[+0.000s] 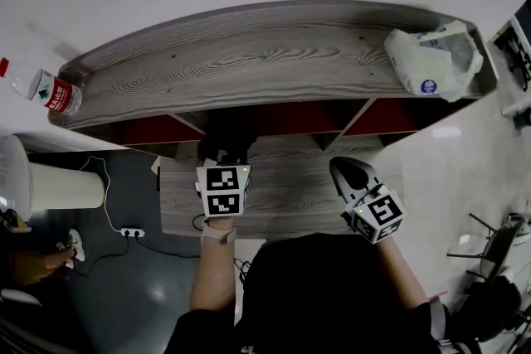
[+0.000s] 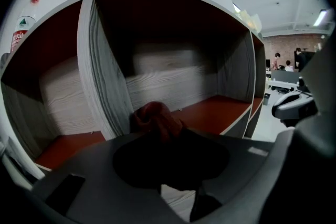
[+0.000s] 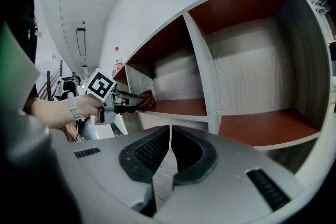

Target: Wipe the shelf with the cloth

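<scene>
Cloth first: the dark red cloth (image 2: 156, 119) is bunched in my left gripper (image 3: 135, 102), pinched between the jaws with a wad poking out past the tips. It sits at the front edge of the shelf (image 2: 220, 108), on the red floor by the foot of the grey wood-grain divider (image 2: 102, 86) between the left and middle compartments. Whether it presses on the board, I can't tell.

My right gripper (image 3: 169, 136) hangs near me off to the right, well apart from the cloth. Its jaws are pressed together at the tips with nothing between them.

Now the labels. A bottle (image 1: 51, 91) with a red cap is at the left end of the shelf top. It has a red label with a green triangle mark above it, but the print is too small to read. A white plastic bag (image 1: 431, 62) lies at the right end, carrying a round blue mark that I can't read. Each gripper's cube shows only black-and-white squares.
</scene>
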